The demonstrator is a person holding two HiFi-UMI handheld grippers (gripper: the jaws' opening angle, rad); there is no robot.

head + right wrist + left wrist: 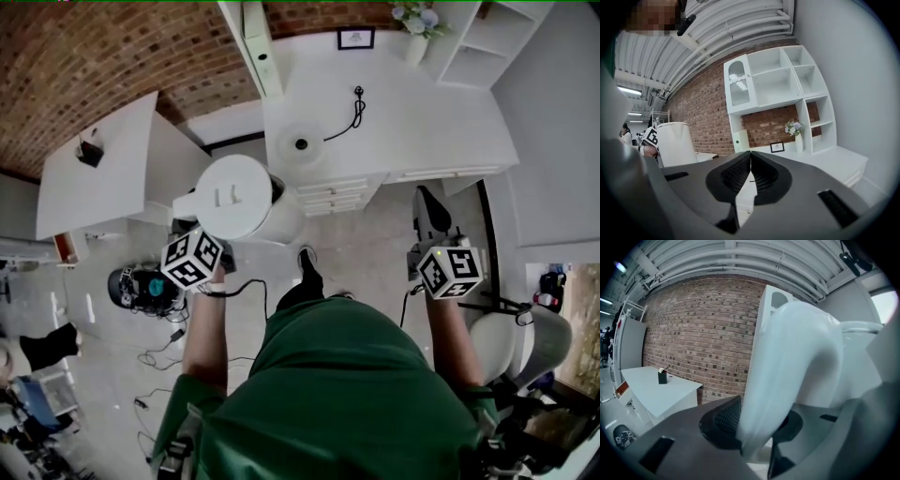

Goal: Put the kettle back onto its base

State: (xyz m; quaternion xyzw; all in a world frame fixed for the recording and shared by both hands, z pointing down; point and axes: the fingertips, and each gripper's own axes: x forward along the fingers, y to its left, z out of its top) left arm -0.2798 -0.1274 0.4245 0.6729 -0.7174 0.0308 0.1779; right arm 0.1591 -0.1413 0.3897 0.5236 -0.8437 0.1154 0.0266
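Note:
I hold a white kettle [234, 197] above the floor, in front of the white desk [422, 122]. My left gripper [208, 234] is shut on its handle. In the left gripper view the curved white handle [787, 380] fills the gap between the dark pads [724, 420] of the left gripper [757, 425]. The round kettle base [300, 143] lies on the desk's left end, just beyond the kettle, with a black cord [352, 111] trailing from it. My right gripper [425, 202] hangs over the floor to the right, shut and empty [750, 171]. Its view shows the kettle [677, 143] at left.
A drawer unit [337, 192] sits under the desk. A vase of flowers [415, 28] and a small frame [355, 38] stand at the desk's back, by white shelves [773, 89]. A second white table [103, 169] is at left. Cables [159, 347] lie on the floor. A chair [525, 337] stands at right.

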